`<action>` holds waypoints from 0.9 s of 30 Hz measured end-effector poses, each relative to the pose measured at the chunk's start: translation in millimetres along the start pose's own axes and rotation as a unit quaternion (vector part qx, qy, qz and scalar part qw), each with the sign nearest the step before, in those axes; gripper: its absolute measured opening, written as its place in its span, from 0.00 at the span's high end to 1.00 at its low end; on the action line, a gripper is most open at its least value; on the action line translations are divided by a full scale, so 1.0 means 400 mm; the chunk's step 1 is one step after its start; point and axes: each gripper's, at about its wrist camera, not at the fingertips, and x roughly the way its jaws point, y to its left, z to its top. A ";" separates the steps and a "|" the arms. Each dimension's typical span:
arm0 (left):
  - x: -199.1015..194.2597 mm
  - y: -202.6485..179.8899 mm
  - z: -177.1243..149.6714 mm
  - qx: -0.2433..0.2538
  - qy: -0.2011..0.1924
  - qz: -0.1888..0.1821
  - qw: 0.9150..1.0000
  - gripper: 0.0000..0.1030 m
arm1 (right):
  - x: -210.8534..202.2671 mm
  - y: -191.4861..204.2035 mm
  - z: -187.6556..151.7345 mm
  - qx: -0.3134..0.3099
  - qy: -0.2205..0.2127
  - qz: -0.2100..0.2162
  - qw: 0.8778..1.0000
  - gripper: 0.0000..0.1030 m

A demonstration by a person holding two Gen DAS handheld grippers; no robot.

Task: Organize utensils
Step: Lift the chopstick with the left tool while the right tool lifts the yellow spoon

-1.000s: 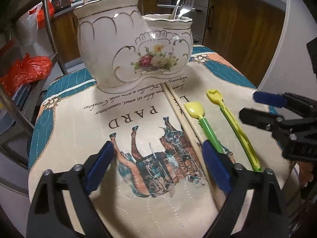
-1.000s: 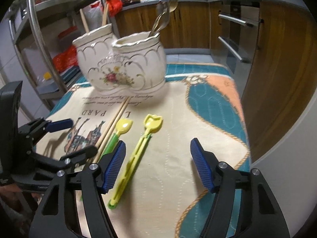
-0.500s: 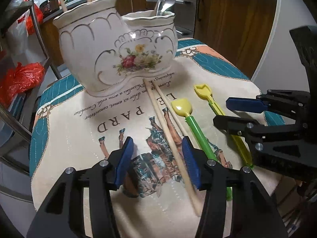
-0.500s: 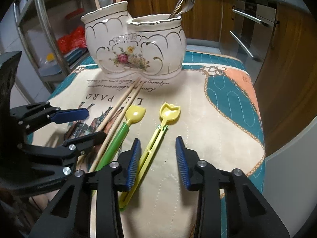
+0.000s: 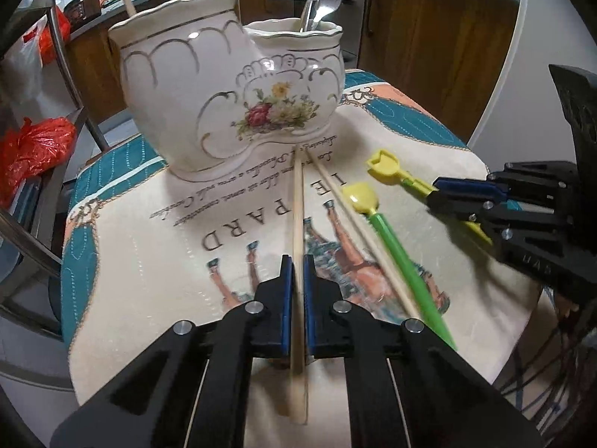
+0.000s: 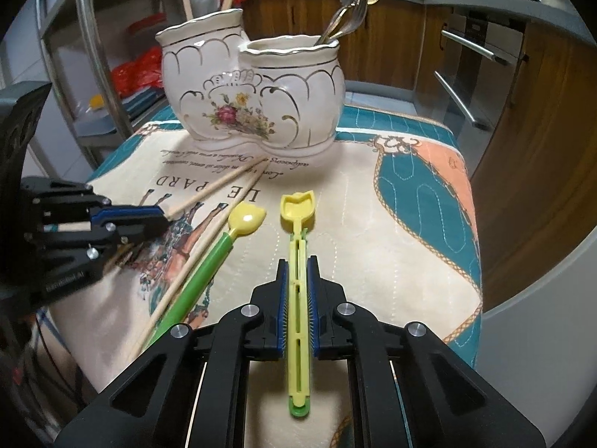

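A white two-pot ceramic utensil holder (image 5: 231, 93) (image 6: 253, 89) stands at the back of a printed cloth; its taller pot holds chopsticks, its lower pot metal forks. My left gripper (image 5: 297, 261) is shut on a wooden chopstick (image 5: 297, 201) lying on the cloth. A second chopstick (image 5: 358, 224) and a green-handled yellow spoon (image 5: 388, 231) lie beside it. My right gripper (image 6: 297, 261) is shut on a slotted yellow utensil (image 6: 296, 220), also on the cloth. The left gripper also shows in the right wrist view (image 6: 149, 220).
The cloth (image 6: 410, 201) covers a small table with edges close on all sides. A metal rack (image 5: 67, 74) with red bags stands to the left. Wooden cabinets and an oven (image 6: 485, 56) are behind.
Both grippers have moved forward and closed: the left onto the chopstick, the right onto the slotted yellow utensil. Both were open a second ago.
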 end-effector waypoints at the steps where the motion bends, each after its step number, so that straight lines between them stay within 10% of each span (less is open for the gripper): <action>1: -0.006 0.008 -0.001 0.002 -0.001 0.004 1.000 0.94 | -0.002 0.000 0.000 -0.003 -0.001 0.000 1.000 0.90; 19: -0.039 0.113 -0.065 0.011 0.009 0.008 1.000 0.94 | -0.016 -0.027 0.001 -0.054 0.024 0.008 0.998 0.89; 27: -0.042 0.110 -0.068 -0.002 0.004 -0.005 1.000 0.85 | -0.018 -0.021 0.000 -0.048 0.020 0.005 0.999 0.57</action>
